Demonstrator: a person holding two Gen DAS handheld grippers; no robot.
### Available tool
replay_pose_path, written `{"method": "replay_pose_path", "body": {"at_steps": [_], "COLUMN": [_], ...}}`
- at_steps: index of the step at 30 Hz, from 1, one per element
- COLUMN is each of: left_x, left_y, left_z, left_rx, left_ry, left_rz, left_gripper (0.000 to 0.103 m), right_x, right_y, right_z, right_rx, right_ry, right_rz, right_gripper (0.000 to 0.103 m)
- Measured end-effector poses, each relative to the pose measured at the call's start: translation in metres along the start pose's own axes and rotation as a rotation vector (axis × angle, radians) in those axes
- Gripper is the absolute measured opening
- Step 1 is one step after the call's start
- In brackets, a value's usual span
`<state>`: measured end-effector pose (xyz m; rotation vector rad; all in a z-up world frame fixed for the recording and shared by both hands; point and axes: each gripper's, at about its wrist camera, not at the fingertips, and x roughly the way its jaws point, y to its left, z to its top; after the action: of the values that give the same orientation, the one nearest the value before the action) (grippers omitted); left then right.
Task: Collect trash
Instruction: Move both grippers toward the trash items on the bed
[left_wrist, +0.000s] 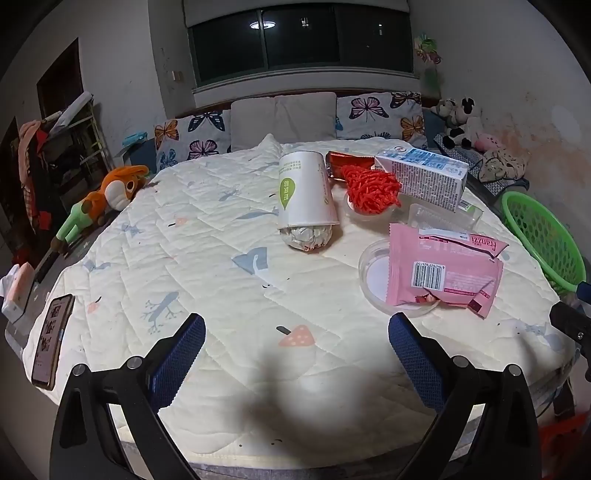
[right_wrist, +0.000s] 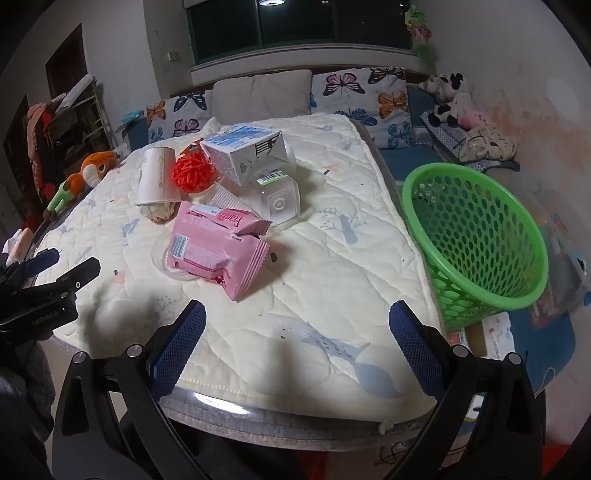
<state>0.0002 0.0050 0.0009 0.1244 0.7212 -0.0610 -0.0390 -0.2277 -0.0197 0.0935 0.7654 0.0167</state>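
Both tools are gaping wide and gripping nothing — the left tool (left_wrist: 295, 354) and right tool (right_wrist: 297, 341) are hovering over a quilted cream pad (right_wrist: 332, 258); on it trash is lying clustered: two glossy pink wrappers (right_wrist: 214, 251), one cylindrical paper cup (left_wrist: 306, 192), one boxy carton (right_wrist: 243, 155), one red mesh ball (right_wrist: 192, 171); a perforated green plastic basket (right_wrist: 476, 243) is sitting just beside the pad.

Pink foil snack wrappers (left_wrist: 445, 271): two, overlapping
White paper cups (left_wrist: 306, 192): one, on its side
Blue-and-white milk cartons (left_wrist: 421, 175): one
Red mesh bundles (left_wrist: 371, 188): one
Green perforated plastic baskets (right_wrist: 476, 236): one, right
Butterfly-print pillows (left_wrist: 380, 114): two, far
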Motion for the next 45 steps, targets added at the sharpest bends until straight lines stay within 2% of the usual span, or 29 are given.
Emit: {"method": "replay_pose_path", "body": {"at_steps": [31,32,45], "left_x": [0.003,0.014,0.016], "left_y": [0.001,0.005,0.005], "left_z": [-0.002,0.004,0.007], "left_rx": [0.006,0.003,0.006], "left_ry": [0.003,0.009,0.009], "left_rz": [0.013,0.015,0.017], "left_gripper": [0.096,0.096,0.096], "right_x": [0.005,0.006,0.009], "right_y": [0.007,0.008,0.011], "right_z": [0.006,0.006,0.011], "right_rx": [-0.026,-0.028,-0.042], "right_ry": [0.011,0.01,0.007], "right_rz": [0.031,0.03,0.037], "right_gripper": [0.098,0.098,0.098]}}
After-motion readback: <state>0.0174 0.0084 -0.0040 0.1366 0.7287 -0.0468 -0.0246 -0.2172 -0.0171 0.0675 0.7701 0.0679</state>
